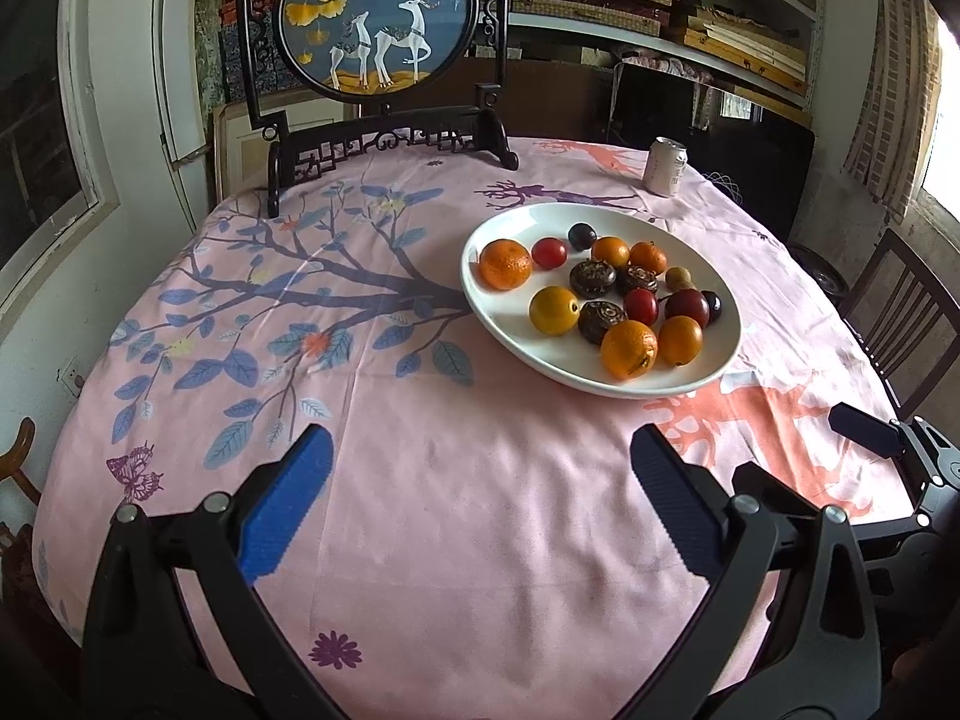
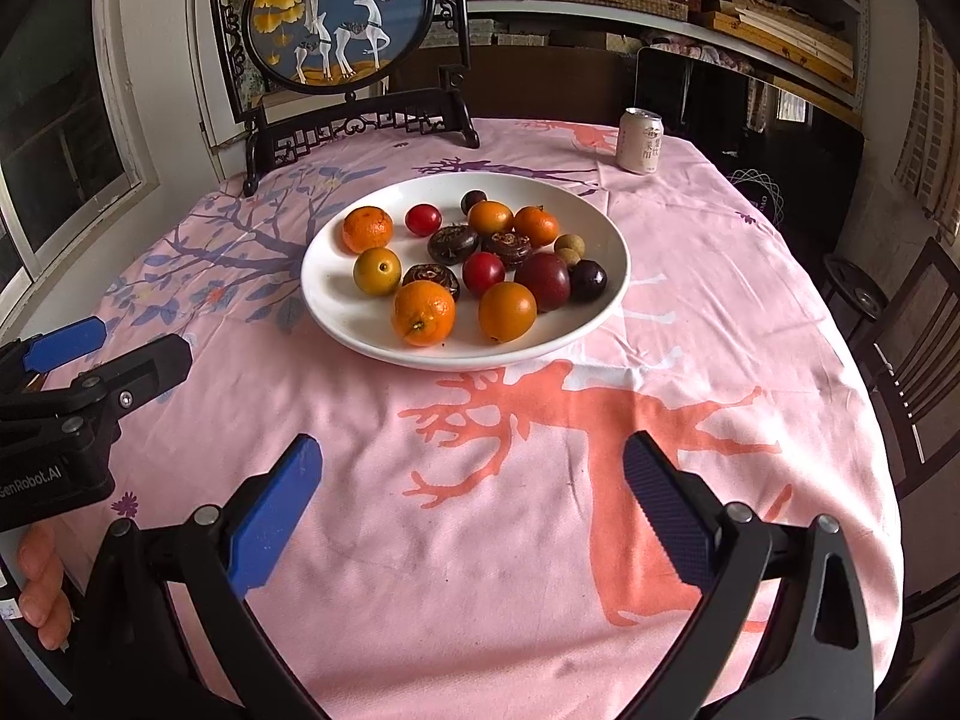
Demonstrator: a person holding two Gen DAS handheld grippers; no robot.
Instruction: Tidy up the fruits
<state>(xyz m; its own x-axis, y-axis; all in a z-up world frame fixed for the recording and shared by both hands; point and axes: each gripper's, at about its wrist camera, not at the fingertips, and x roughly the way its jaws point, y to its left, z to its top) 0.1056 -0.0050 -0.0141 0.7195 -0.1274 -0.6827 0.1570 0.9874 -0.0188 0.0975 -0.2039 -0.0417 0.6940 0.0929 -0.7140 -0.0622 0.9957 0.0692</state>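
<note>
A white oval plate (image 1: pixel 510 324) (image 2: pixel 336 306) on the pink tablecloth holds several fruits: tangerines (image 1: pixel 505 264) (image 2: pixel 423 312), red cherry tomatoes (image 1: pixel 549 253) (image 2: pixel 423 219), dark plums (image 2: pixel 588 280), a yellow fruit (image 1: pixel 554 310) (image 2: pixel 377 270) and dark brown water chestnuts (image 1: pixel 593 277) (image 2: pixel 453 243). My left gripper (image 1: pixel 480 510) hovers open over the cloth, short of the plate and to its left, nothing between its blue pads. My right gripper (image 2: pixel 471 504) is open too, in front of the plate. The left gripper (image 2: pixel 108 348) also shows at the left edge of the right wrist view.
A pale drink can (image 1: pixel 666 167) (image 2: pixel 641 140) stands at the table's far right. A round deer screen on a dark carved stand (image 1: pixel 384 18) (image 2: pixel 342 18) occupies the far edge. A wooden chair (image 1: pixel 900 324) (image 2: pixel 906 360) sits right of the table. Fingers of a hand (image 2: pixel 39 588) hold the left device.
</note>
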